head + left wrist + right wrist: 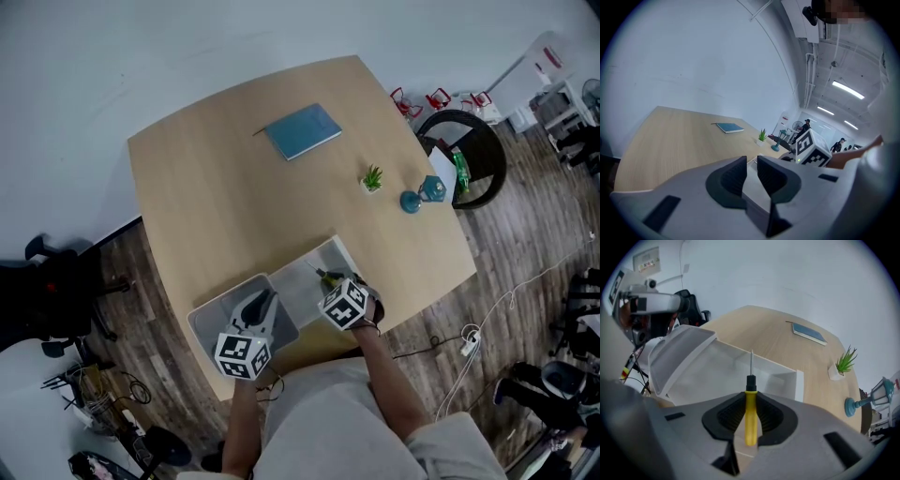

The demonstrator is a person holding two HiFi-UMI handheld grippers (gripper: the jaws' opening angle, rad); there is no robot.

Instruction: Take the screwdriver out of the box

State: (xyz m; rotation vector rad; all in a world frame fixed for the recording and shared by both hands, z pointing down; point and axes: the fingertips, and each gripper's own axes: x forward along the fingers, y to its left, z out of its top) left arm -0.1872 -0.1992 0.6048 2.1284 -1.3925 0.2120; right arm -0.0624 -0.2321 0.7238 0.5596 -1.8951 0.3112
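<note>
A white box point(335, 251) stands open at the table's point(216, 187) near edge, its lid point(217, 305) swung out to the left. My right gripper point(332, 281) is shut on the screwdriver point(750, 414). The jaws clamp its yellow handle, and the black collar and metal shaft point forward above the box's inside point(740, 376). In the head view the screwdriver point(326, 276) shows just over the box. My left gripper point(259, 306) is shut on the lid's edge; in the left gripper view a pale strip of lid point(753, 187) sits between the nearly closed jaws. The lid point(677, 355) stands raised at left.
Farther back on the table lie a blue book point(302, 130), a small potted plant point(372, 178) and a teal ornament point(422, 194). A black chair point(476, 157) stands off the table's right side, an office chair point(52, 281) at left. Cables trail on the floor.
</note>
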